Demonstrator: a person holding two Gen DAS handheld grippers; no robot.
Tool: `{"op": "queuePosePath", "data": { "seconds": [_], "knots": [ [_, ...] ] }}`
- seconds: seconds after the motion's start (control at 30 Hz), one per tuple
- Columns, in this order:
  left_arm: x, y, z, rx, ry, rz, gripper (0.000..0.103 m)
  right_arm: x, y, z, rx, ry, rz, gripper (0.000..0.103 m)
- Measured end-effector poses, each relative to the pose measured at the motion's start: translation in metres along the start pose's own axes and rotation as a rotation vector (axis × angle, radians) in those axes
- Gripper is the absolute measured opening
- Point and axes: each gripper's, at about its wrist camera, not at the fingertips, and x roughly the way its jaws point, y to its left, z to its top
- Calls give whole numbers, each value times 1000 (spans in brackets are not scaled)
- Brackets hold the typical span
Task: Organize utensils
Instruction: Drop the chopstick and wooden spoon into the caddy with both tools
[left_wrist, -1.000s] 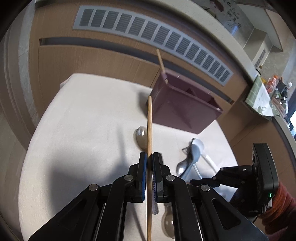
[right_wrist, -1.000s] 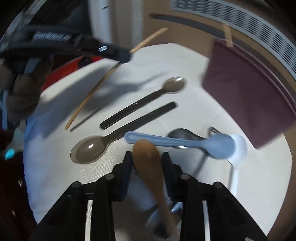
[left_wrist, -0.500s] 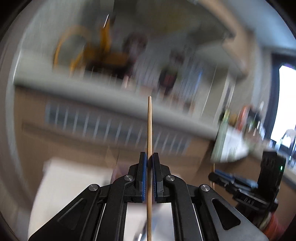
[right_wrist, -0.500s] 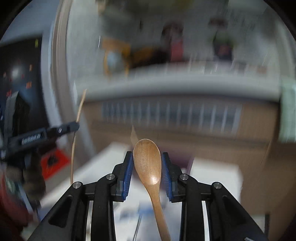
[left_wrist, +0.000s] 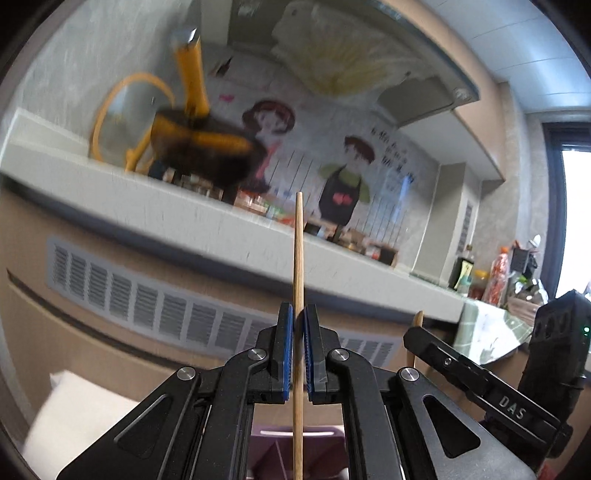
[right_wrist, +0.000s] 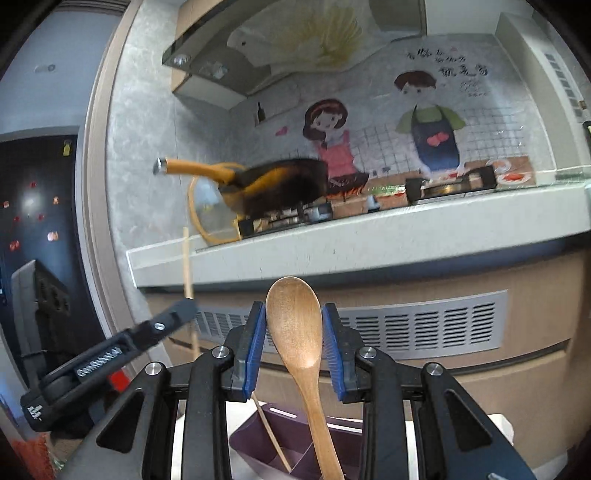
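Gleaming brown wooden spoon (right_wrist: 295, 325), upright

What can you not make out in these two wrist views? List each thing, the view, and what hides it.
- Left wrist: most of the purple organizer, behind the left gripper and its chopstick.
- Right wrist: wooden spoon handle end, cut by the bottom edge.
- Right wrist: organizer compartments, behind the right gripper.

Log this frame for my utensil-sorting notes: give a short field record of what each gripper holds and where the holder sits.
left gripper: shut on wooden chopstick, upright
right gripper: shut on wooden spoon, bowl end up
purple holder: below both grippers, one chopstick already leaning inside
backdrop: kitchen counter with frying pan
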Motion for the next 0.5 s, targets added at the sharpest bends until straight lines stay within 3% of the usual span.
{"op": "queuePosePath", "data": {
  "seconds": [0.27,0.43,0.5],
  "knots": [
    [43,29,-27,-33,47,36,6,50,-19,-23,20,49,-25,28],
    [58,38,-46,-54,101,20,6,66,-29,-37,31,85,-46,28],
    [61,38,-56,-52,141,14,6,70,-33,-45,33,141,-55,29]
  ]
}}
